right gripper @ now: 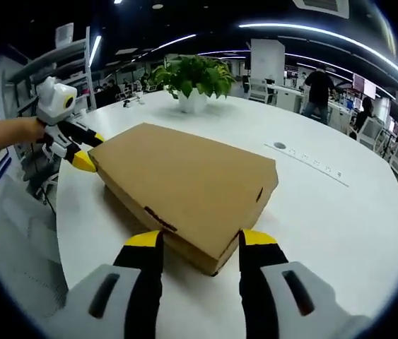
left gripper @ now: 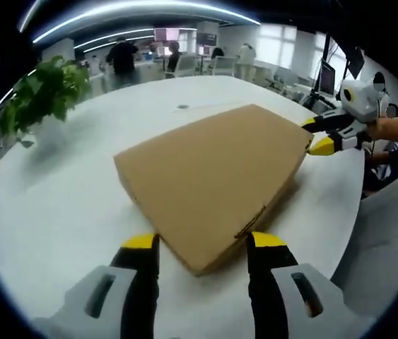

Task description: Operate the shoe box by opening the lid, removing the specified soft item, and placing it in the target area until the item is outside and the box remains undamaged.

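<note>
The left gripper [left gripper: 201, 244], jaws spread, straddles one corner of the closed shoe box [left gripper: 216, 176] on the white table [left gripper: 64, 212]; the right gripper [right gripper: 197, 241] (also spread) straddles the opposite corner, so the box's diagonal runs between them, both equally near.

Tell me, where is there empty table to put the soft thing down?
Bare white table lies wide between the shoe box and the far edge, and between the box and the potted plant. It is crowded at two opposite box corners, where the left gripper and right gripper sit.
</note>
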{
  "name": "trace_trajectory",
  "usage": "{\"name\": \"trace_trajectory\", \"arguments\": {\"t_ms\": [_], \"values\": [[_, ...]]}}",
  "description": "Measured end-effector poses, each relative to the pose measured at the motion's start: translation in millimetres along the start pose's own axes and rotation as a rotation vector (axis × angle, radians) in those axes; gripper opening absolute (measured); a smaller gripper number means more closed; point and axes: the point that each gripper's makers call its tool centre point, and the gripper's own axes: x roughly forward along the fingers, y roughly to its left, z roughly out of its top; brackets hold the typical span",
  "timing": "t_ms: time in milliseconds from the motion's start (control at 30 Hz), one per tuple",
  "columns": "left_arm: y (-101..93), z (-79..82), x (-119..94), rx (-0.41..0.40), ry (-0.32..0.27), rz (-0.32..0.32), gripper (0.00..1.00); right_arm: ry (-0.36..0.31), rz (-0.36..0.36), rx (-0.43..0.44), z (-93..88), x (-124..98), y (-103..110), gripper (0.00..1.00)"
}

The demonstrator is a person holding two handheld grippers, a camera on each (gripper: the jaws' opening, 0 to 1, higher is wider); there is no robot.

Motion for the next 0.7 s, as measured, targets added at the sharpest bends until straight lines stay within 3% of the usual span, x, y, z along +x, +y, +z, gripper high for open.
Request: {"name": "trace_trajectory", "arguments": {"t_ms": [367,700], "values": [[18.5,-6.2,-3.5,0.051,0.049,-0.020,0.49,-0.009,-0.010,0.009,-0.5,-0.1,21.3,0.35],[17.0,-8.4,-9.7,0.091,0.073,-0.041,0.50,-0.012,-0.012,0.011,-2.2,-2.4,35.5,0.33]]}}
